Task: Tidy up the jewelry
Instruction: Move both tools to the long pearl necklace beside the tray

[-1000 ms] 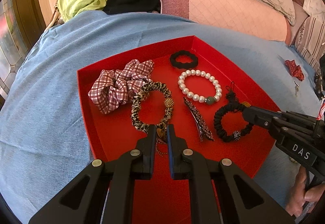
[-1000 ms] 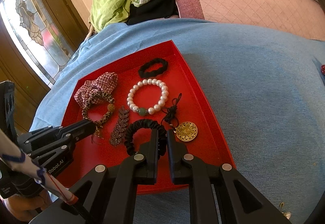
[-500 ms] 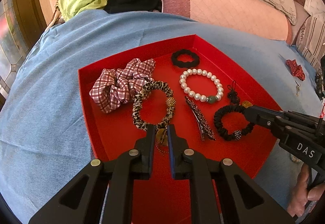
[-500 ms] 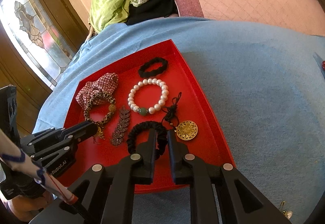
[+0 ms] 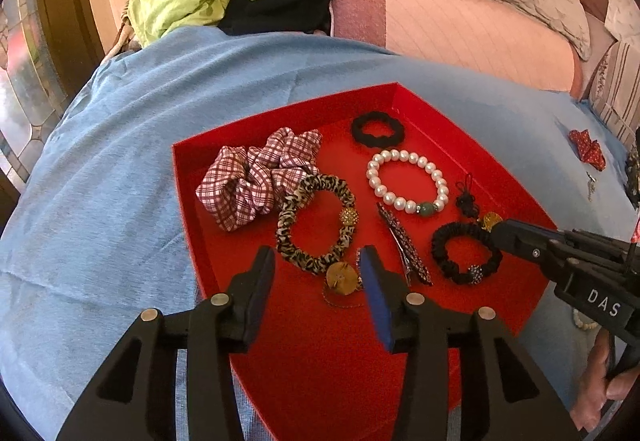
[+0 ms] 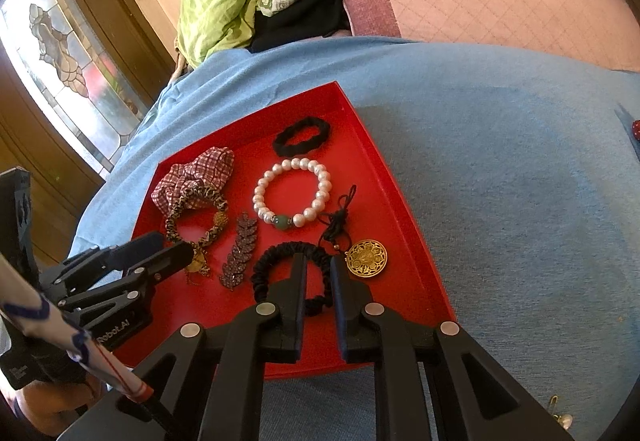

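**Jewelry in tray, both grippers free**

Left gripper (image 5: pixel 316 271), jaws wide apart, brackets a light, slippery gold disc (image 5: pixel 341 278), lower centre of the red tray (image 5: pixel 184 177); take its edge. Right gripper (image 6: pixel 318 277), jaws slightly parted, holds nothing, straddling the soft black scrunchie (image 6: pixel 280 255).

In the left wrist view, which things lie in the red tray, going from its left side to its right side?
Plaid scrunchie → leopard-print hair tie → leaf-shaped hair clip → black hair tie with a beaded charm.
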